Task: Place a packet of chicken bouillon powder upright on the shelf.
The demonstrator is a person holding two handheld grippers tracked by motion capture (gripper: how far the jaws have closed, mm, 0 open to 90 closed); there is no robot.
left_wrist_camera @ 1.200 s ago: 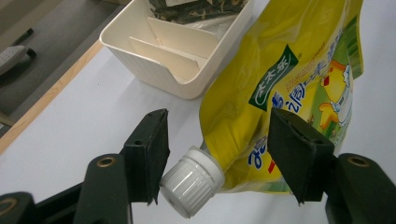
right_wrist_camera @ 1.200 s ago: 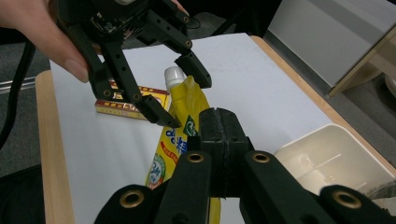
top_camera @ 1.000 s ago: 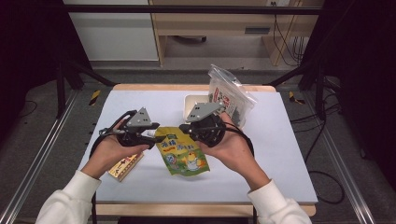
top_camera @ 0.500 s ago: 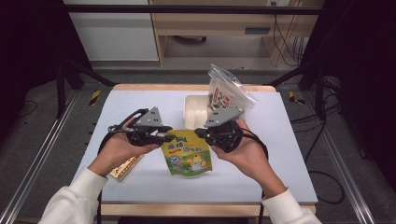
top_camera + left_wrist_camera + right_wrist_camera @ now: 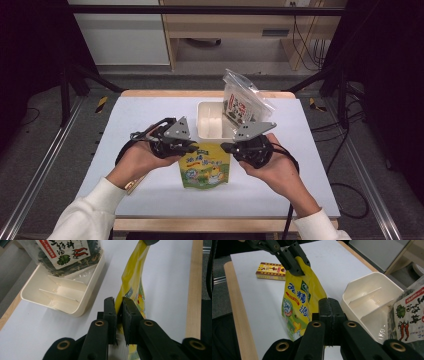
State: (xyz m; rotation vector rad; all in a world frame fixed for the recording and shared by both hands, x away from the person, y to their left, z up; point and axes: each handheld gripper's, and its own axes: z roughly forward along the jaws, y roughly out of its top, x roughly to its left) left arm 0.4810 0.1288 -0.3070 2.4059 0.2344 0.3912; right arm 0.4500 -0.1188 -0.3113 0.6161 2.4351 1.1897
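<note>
Left gripper (image 5: 192, 147) and right gripper (image 5: 227, 148) each pinch a top corner of the yellow pouch (image 5: 205, 170), which hangs at table centre in the high view. White divided tray (image 5: 202, 120) sits at 12 o'clock of it, holding the seaweed bag (image 5: 242, 102).

Left gripper view: jaws have just been closing and now clamp the pouch edge (image 5: 131, 290), tray at 10 o'clock.

Right gripper view: jaws shut on the pouch corner, small box (image 5: 270, 271) at 11 o'clock.

Pouch lifted; placing it in the tray likely remains.
</note>
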